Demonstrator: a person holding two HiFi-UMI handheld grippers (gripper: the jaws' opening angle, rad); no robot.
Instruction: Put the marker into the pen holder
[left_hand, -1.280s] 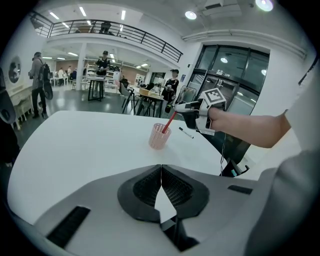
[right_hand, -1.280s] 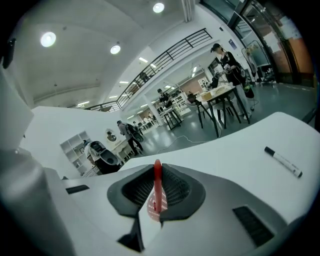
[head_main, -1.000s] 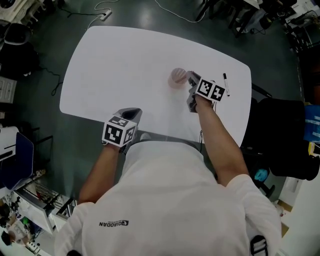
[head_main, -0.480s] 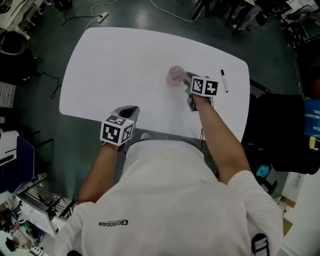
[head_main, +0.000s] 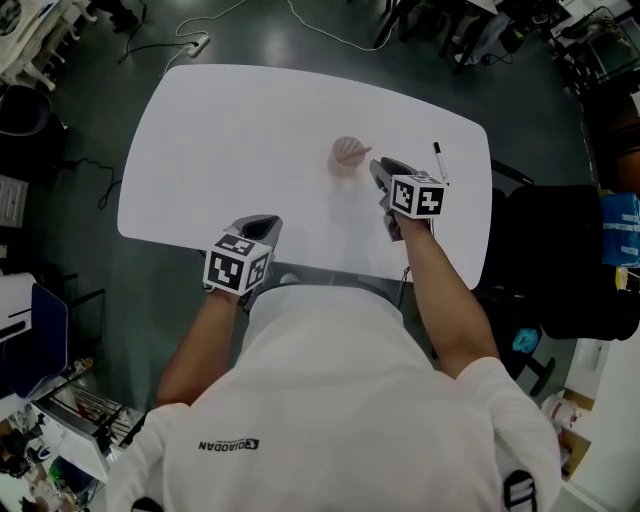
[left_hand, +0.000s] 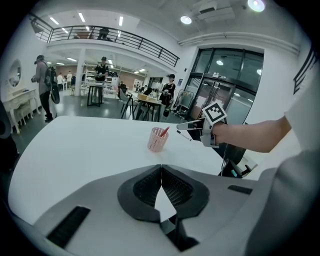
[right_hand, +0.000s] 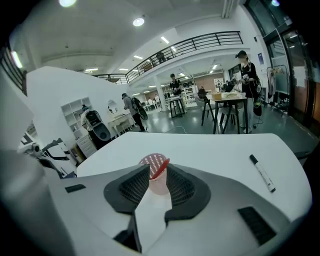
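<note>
open tabletop (head_main: 230, 130) left of pen holder (head_main: 347, 155); black marker (head_main: 439, 162) at its right

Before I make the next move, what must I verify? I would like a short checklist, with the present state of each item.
1. Red marker is in the pen holder: ok.
2. Pen holder stands upright on the table: ok.
3. Right gripper is free of the red marker: ok; its jaws are opening and press on nothing, and the holder stands beyond them.
4. Left gripper is empty: ok; jaws together, nothing between them.
5. Black-capped marker lies flat on the table, apart from the holder: ok.
6. Red marker is settled to the holder's bottom: cannot tell.
</note>
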